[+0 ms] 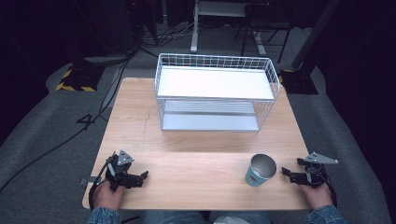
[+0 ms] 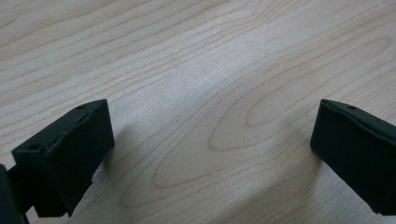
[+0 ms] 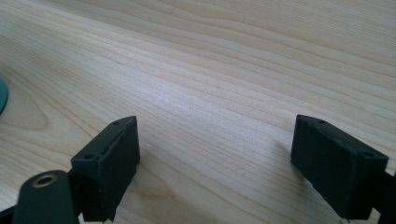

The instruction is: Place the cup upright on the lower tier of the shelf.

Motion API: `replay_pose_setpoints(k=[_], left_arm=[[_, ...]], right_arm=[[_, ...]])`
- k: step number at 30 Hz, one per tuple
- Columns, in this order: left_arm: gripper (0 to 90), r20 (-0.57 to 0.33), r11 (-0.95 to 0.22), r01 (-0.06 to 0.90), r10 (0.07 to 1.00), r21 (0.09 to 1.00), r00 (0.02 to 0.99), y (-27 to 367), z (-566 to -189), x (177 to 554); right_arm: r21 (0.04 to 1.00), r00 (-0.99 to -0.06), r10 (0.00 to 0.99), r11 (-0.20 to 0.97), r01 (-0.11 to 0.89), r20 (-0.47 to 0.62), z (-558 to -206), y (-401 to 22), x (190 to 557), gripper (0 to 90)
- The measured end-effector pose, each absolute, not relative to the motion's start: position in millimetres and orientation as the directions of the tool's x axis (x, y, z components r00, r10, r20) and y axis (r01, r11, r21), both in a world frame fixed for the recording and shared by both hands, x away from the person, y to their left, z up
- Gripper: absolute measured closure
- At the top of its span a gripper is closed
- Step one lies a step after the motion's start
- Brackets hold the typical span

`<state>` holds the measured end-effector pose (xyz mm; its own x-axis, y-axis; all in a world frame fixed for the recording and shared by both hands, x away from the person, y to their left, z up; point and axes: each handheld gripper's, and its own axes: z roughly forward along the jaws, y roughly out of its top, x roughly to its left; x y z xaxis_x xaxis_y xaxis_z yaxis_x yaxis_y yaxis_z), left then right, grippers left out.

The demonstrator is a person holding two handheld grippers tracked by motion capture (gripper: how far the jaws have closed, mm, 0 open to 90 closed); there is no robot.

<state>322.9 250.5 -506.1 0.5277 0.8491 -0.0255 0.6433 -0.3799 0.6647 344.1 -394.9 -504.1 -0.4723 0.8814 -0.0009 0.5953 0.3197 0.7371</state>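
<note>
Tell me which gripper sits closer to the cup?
The right gripper, just beside the teal cup; the left gripper rests far across the table.

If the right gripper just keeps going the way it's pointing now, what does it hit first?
Most likely the cup. In the high view the right gripper lies low on the table with its open jaws aimed leftward at the cup's lower side, nothing between them. Its own view has just bare wood ahead, so it may pass close instead.
</note>
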Motion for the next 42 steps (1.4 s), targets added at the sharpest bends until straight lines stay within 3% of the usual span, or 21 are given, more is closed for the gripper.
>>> replay_pose_setpoints(k=[16,23,42], left_arm=[[0.0,-0.026,-0.378,0.644,0.850,0.665,0.526,249.8,-506.0,326.5],[0.0,-0.028,-0.359,0.654,0.864,0.666,0.503,250.3,-506.2,331.5],[0.0,-0.028,-0.359,0.654,0.864,0.666,0.503,250.3,-506.2,331.5]], right_arm=[[0.771,-0.496,0.868,0.307,0.558,0.014,-496.0,-394.6,333.5,17.2],[0.825,-0.552,0.834,0.308,0.473,0.005,-479.4,-387.3,314.2,17.2],[0.850,-0.701,0.713,0.360,0.385,0.016,-465.7,-351.0,286.0,16.7]])
